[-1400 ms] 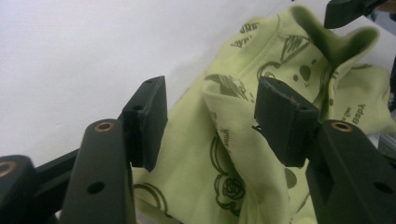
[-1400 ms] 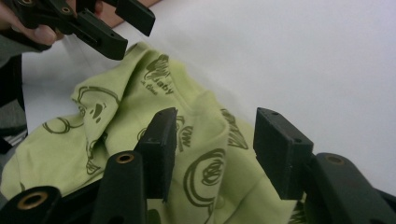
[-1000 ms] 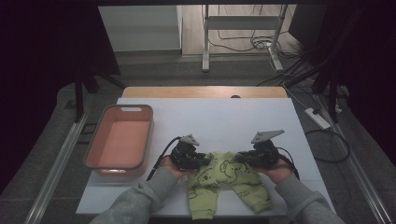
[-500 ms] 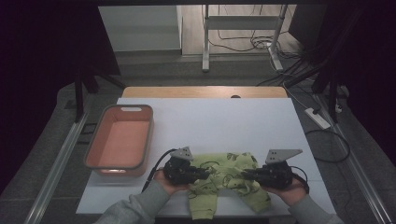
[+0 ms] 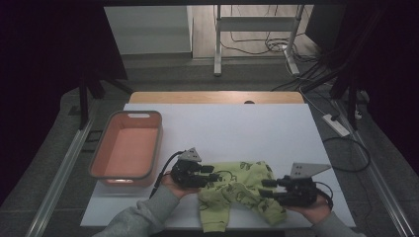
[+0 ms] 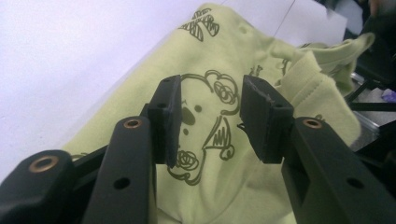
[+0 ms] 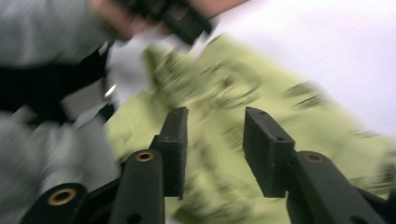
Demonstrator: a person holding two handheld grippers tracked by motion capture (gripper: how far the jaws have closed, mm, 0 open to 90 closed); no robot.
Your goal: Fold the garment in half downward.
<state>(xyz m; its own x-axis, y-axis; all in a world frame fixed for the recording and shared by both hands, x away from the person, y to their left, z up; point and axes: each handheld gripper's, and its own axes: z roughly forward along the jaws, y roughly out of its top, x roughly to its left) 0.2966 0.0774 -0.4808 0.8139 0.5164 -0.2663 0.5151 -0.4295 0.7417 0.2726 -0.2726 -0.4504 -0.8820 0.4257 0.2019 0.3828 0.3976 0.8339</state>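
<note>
A small pair of lime-green fleece trousers printed with dark cartoon outlines point(image 5: 240, 190) lies flat on the white tabletop point(image 5: 222, 128), just to the right of the salmon-pink plastic tub point(image 5: 129, 150) and close to the table's near edge, its two legs pointing toward the person.

The left gripper point(image 5: 213, 176) lies level at the trousers' left edge, between them and the tub. Its jaws have just been opening and stand partly apart; in the left gripper view point(image 6: 208, 119) the printed fabric shows through the gap, and the pads do not press on it.

The right gripper point(image 5: 264, 188) lies level at the trousers' right leg, on the side away from the tub. Its jaws have just been opening too, and in the blurred right gripper view point(image 7: 215, 144) they stand apart over the green cloth, gripping nothing.

Grey sleeves point(image 5: 141, 217) cover both forearms.
</note>
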